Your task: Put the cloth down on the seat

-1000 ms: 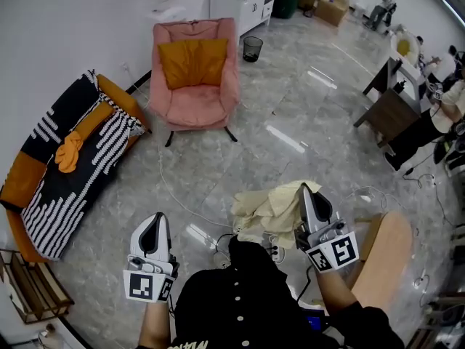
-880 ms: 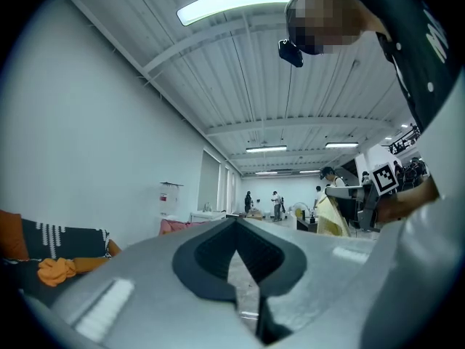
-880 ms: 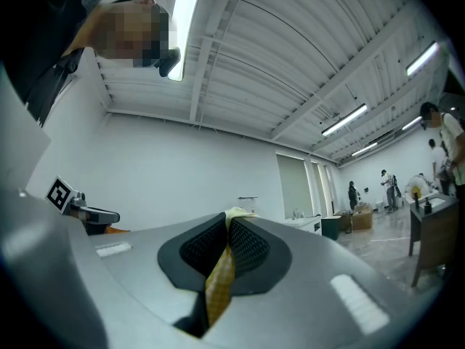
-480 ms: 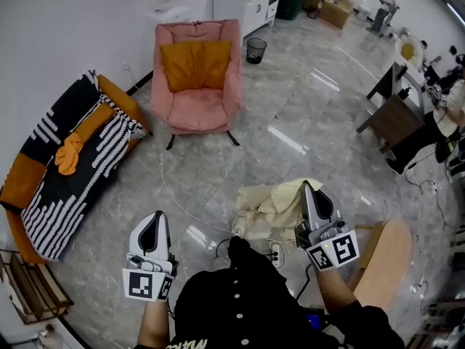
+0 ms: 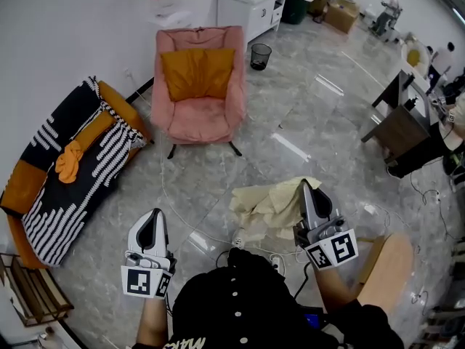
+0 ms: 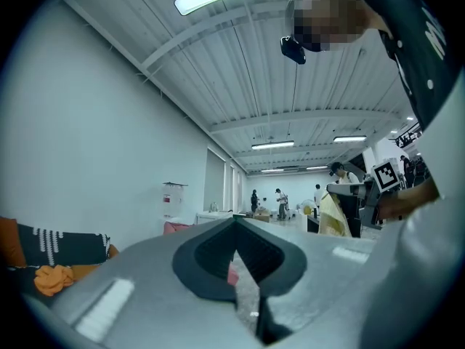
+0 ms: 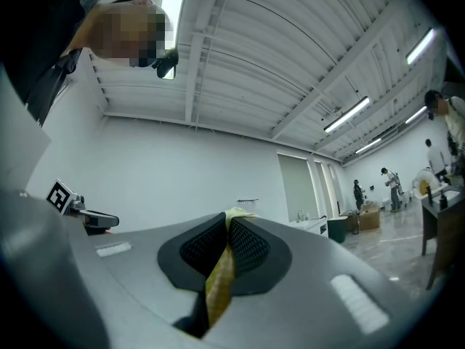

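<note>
A grey polished floor [image 5: 290,122] fills the head view. At its left stands an orange sofa [image 5: 18,187] under a black-and-white blanket [image 5: 73,187]. Beside it is a pink armchair [image 5: 196,111] with an orange cushion [image 5: 197,71] against its back. The pale yellow cloth [image 5: 272,206] hangs above the floor, well apart from that chair, clenched in the jaws of the right gripper [image 5: 306,186]. The left gripper [image 5: 152,217] holds nothing, its jaws seemingly meeting at the tips.
</note>
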`<action>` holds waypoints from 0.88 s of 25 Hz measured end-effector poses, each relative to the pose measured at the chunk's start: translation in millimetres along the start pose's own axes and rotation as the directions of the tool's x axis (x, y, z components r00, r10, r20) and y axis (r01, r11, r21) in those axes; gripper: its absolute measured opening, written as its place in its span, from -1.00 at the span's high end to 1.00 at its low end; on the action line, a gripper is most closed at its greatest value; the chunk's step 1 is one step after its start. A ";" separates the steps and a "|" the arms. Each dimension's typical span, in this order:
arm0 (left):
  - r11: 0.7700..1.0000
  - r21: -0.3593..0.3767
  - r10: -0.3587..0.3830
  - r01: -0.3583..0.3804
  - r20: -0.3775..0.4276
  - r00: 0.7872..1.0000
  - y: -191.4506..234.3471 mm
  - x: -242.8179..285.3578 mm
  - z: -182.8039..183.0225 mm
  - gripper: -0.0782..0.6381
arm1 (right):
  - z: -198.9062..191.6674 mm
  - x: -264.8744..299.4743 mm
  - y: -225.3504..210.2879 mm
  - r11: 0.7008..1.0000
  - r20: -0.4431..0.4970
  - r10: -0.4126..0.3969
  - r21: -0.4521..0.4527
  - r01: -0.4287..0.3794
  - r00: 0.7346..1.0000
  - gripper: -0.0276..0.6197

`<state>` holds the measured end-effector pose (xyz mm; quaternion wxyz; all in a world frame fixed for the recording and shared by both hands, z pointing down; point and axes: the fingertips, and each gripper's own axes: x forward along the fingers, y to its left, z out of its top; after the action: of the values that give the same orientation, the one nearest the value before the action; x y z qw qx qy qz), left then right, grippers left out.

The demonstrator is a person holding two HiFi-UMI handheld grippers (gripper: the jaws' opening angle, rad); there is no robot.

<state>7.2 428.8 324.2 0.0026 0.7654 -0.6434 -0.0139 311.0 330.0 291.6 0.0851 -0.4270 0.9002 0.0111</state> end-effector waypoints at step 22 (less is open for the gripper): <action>0.999 -0.002 0.042 -0.042 -0.011 0.999 -17.0 141.5 -7.9 0.78 | -18.0 105.8 -88.9 0.994 -0.004 0.109 0.013 -0.108 0.994 0.82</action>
<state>48.5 292.3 329.2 0.0071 0.7516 -0.6595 -0.0102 311.3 190.7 296.8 0.0850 -0.3769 0.9223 0.0091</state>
